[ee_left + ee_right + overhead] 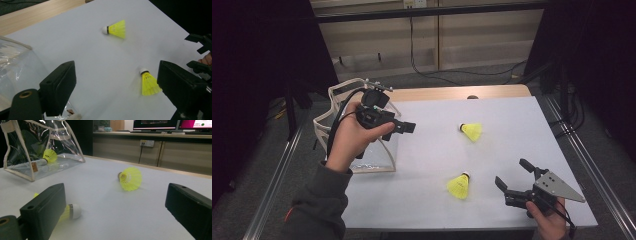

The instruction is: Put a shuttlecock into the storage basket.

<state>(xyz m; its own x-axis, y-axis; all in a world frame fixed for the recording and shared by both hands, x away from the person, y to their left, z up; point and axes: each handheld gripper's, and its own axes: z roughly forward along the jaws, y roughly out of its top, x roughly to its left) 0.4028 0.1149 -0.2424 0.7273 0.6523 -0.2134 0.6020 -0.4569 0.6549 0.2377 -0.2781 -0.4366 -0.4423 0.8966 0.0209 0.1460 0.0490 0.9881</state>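
High view: a white surface (432,165) carries two yellow shuttlecocks and, at its left edge, a clear plastic bag (332,120) with cream trim. The left tongs (404,128) are held above the surface just beside the bag, their jaws pointing toward the middle of the surface; the left gripper view shows these jaws spread wide with nothing between them. The right tongs (512,176) sit low near the front right corner, jaws likewise spread and empty, aimed at the near shuttlecock (459,186), which lies on its side a short way to their left. The far shuttlecock (472,131) lies on its side farther back, well apart from both tongs, its white cork pointing left. In the right gripper view the near shuttlecock's cork shows just past the left jaw, resting on the surface and untouched, and a third shuttlecock (49,155) lies inside the bag on its floor. Behind the surface stand wooden cabinets (482,35) with cables.
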